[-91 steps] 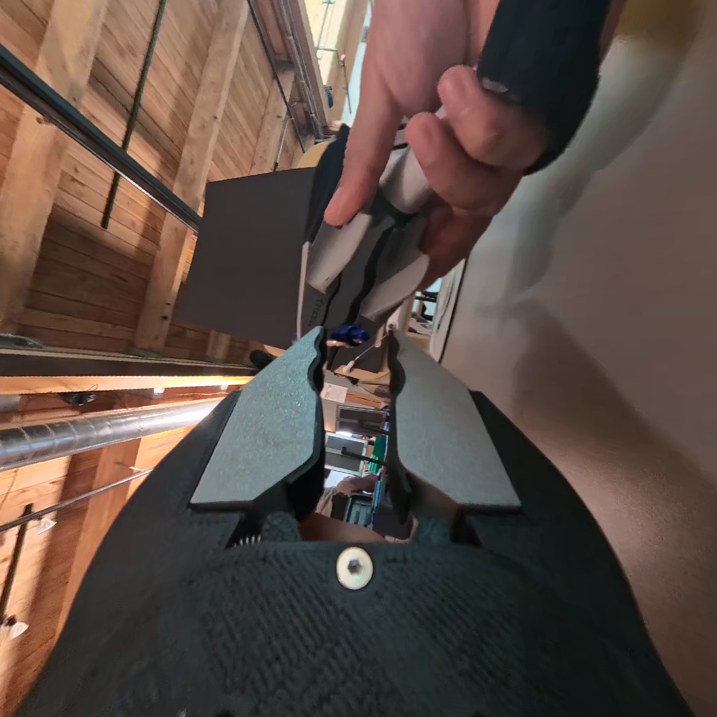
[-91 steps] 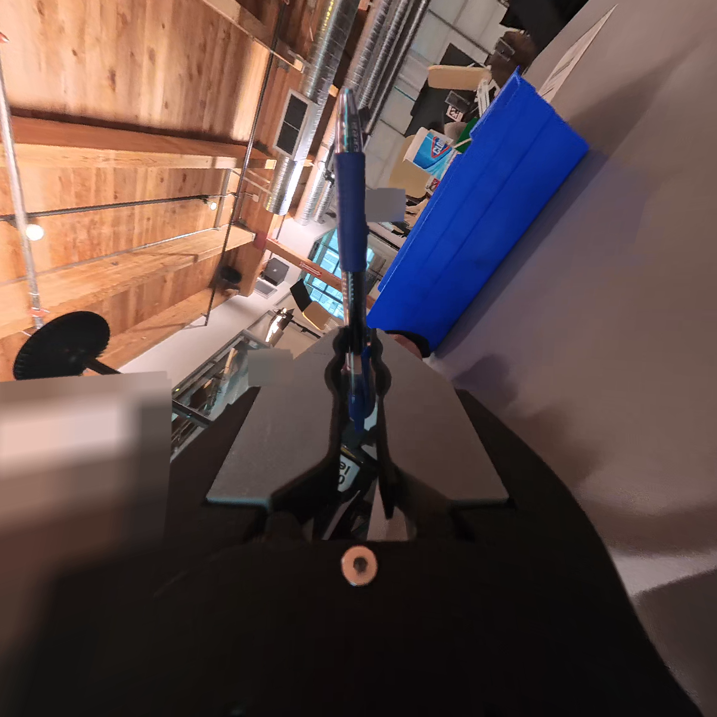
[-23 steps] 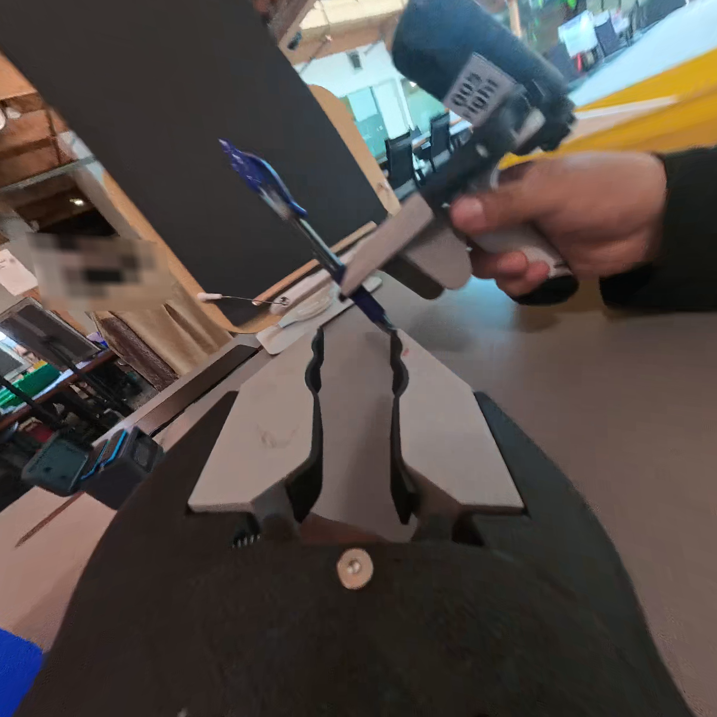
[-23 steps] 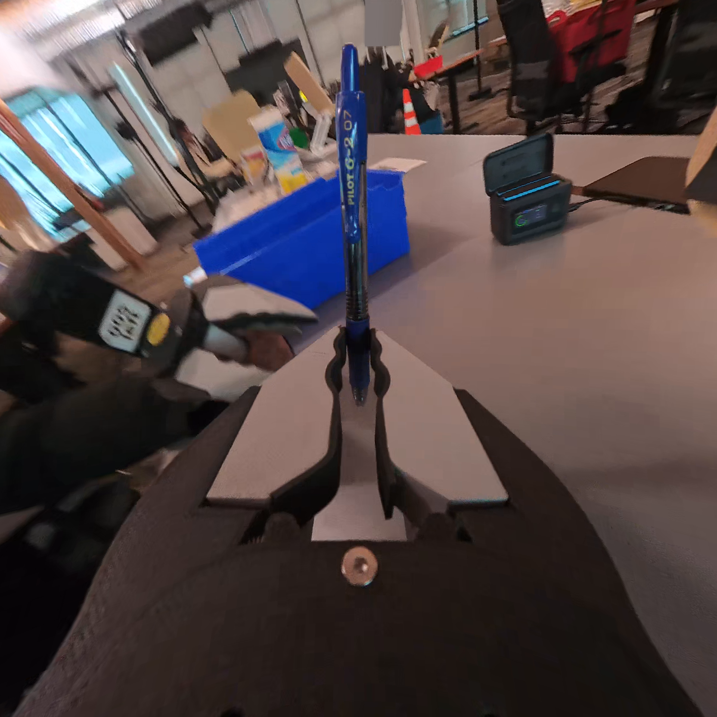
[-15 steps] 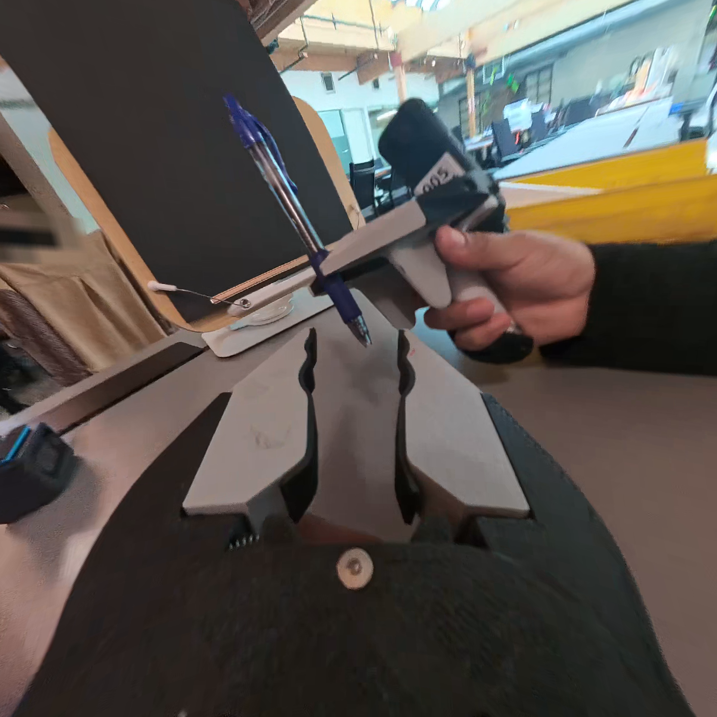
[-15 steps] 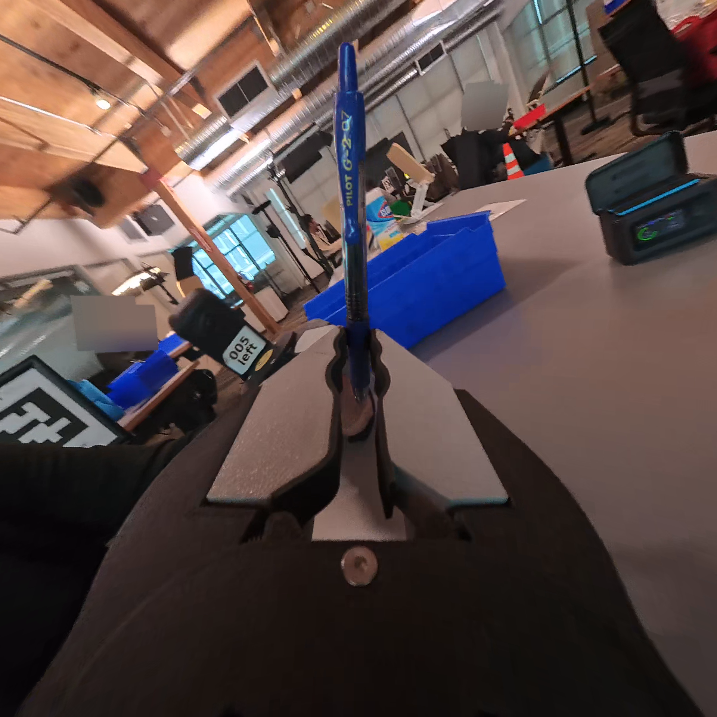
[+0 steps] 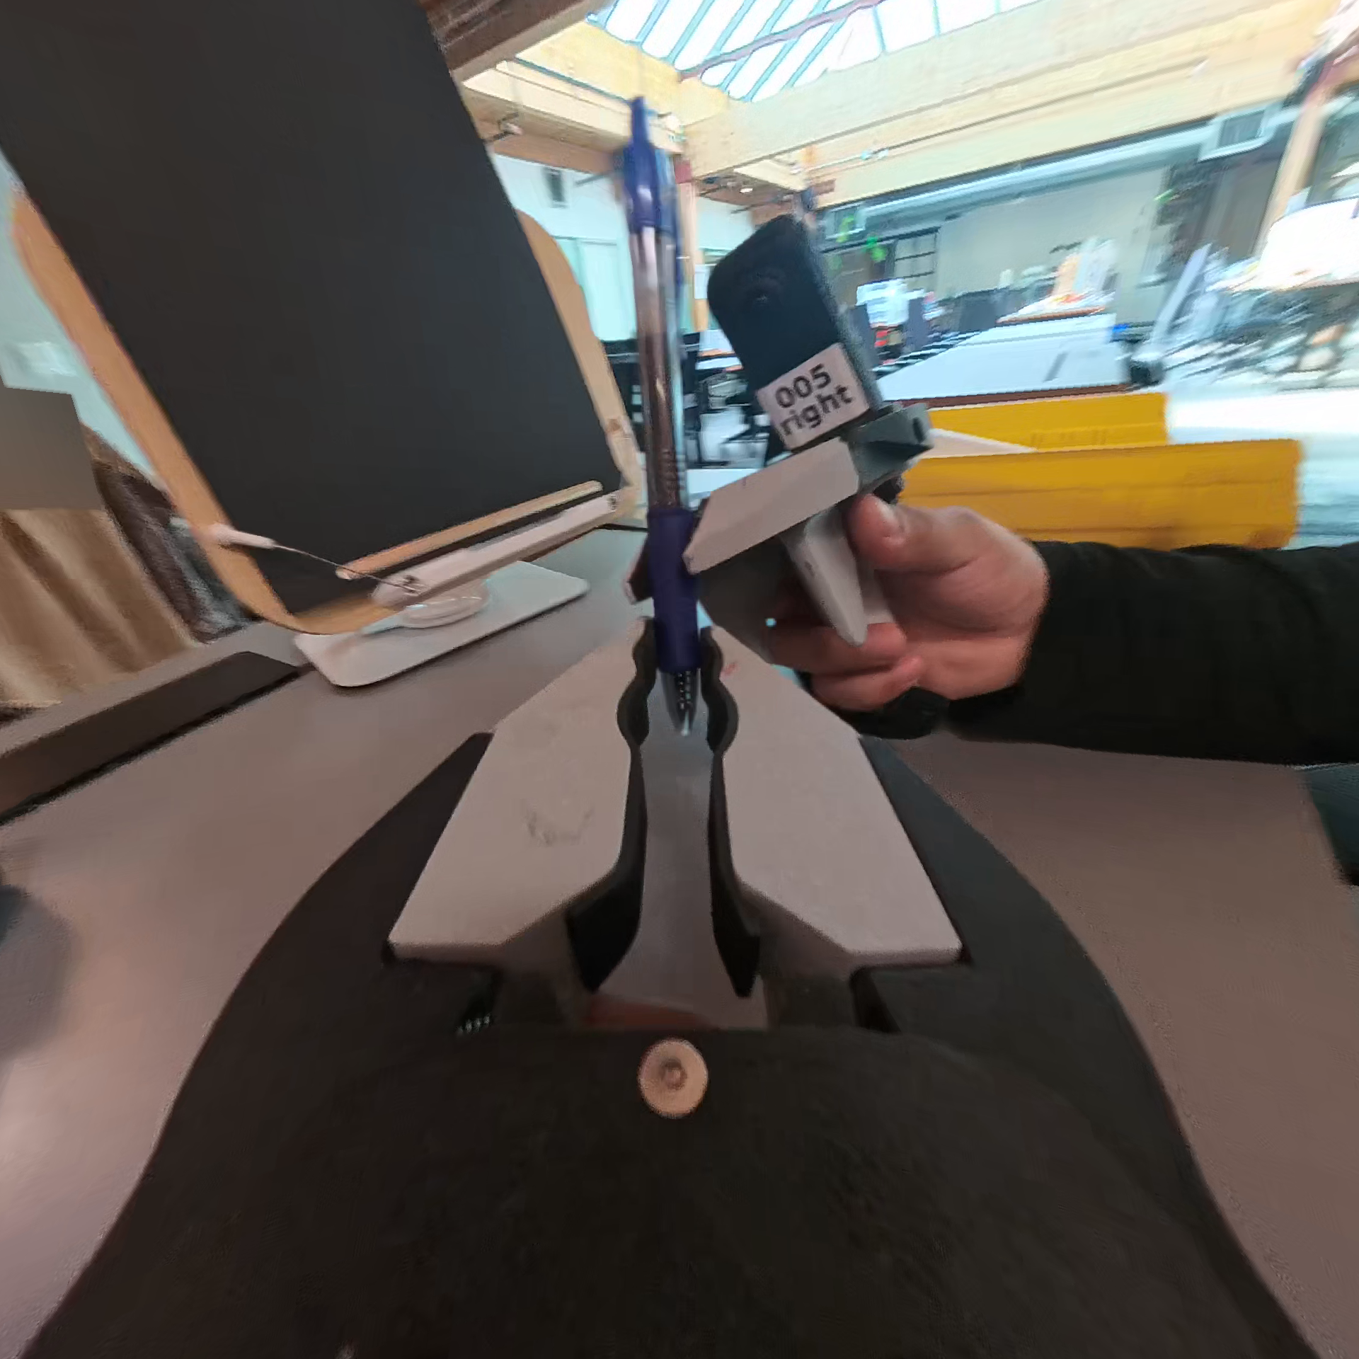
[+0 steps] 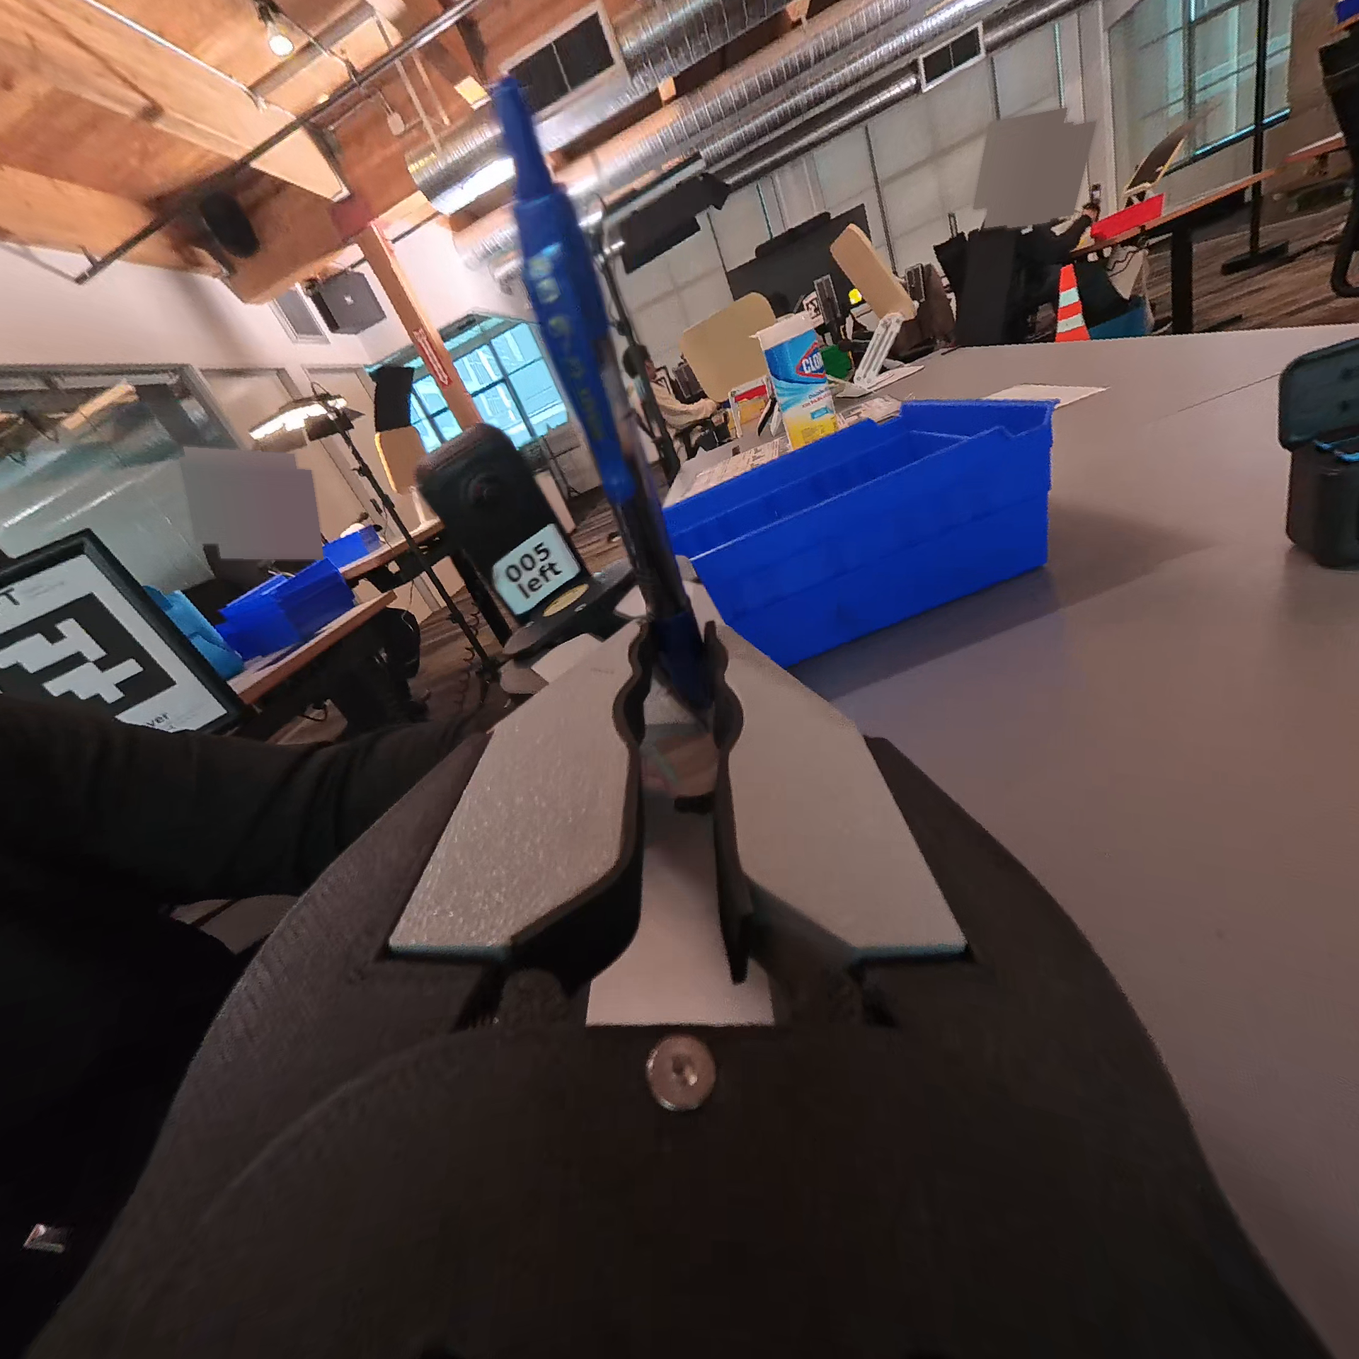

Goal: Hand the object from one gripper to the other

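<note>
A blue pen (image 7: pixel 657 368) stands upright over the grey table (image 7: pixel 1103 919), tip down. My left gripper (image 7: pixel 673 665) is shut on its dark blue grip, with the tip showing between the fingers. My right gripper (image 7: pixel 680 562), held by a hand (image 7: pixel 949 610), clamps the same grip just above from the right. In the right wrist view the pen (image 8: pixel 581 368) leans to the upper left from my right gripper (image 8: pixel 673 665), which is shut on its lower end. The left gripper's camera body (image 8: pixel 485 515) shows just behind the pen.
A black board on a white stand (image 7: pixel 441 610) is at the back left, and yellow bins (image 7: pixel 1103 485) at the back right. A blue bin (image 8: pixel 882 529), a wipes canister (image 8: pixel 798 382) and a black case (image 8: pixel 1324 471) stand on the grey table (image 8: pixel 1103 772). Left and right tips are no more than a few centimetres apart.
The pen has moved between my left gripper's fingers, and the left jaws have closed on its grip. The pen now leans in the right wrist view. The right jaws look unchanged.
</note>
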{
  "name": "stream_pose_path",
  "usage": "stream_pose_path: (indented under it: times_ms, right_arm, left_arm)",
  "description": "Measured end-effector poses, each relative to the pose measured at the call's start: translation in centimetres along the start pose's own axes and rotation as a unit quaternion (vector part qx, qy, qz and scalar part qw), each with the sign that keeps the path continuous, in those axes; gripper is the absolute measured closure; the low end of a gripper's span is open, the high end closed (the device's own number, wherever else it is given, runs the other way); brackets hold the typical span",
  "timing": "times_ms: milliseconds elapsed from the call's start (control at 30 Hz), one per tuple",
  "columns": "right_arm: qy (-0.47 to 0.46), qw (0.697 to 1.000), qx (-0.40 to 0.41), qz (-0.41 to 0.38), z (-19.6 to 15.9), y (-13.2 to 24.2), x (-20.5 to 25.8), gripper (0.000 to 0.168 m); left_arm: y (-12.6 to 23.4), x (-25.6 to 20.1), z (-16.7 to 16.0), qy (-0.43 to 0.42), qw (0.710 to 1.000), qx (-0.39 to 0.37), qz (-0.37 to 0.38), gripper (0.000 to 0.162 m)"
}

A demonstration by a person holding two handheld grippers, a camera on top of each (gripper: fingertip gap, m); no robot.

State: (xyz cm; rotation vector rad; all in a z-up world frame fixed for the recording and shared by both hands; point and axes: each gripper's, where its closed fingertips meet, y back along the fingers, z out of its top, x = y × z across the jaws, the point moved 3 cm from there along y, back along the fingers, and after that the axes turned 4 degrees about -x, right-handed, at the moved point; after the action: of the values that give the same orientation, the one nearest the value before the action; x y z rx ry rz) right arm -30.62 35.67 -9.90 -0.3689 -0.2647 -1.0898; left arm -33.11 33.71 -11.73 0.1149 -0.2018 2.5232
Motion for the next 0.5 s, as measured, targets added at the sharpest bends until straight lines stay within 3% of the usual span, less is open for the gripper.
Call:
stream_pose_path:
  times_ms: [133,233,333,500]
  right_arm:
    - [0.000,0.999,0.012,-0.049,0.1,0.8,-1.4,0.147]
    - [0.034,0.990,0.049,-0.128,-0.2,1.9,-3.2,0.129]
    - [0.110,0.968,0.074,-0.213,0.2,3.0,-4.5,0.115]
    - [0.199,0.905,0.144,-0.347,0.0,4.7,-6.5,0.104]
  left_arm:
    - [0.2,1.7,-0.4,-0.147,0.982,0.029,0.112,0.154]
    - [0.7,4.0,-1.7,-0.299,0.922,0.110,0.222,0.153]
    - [0.6,4.8,-3.6,-0.398,0.863,0.194,0.244,0.153]
    - [0.6,5.7,-5.6,-0.454,0.813,0.273,0.241,0.154]
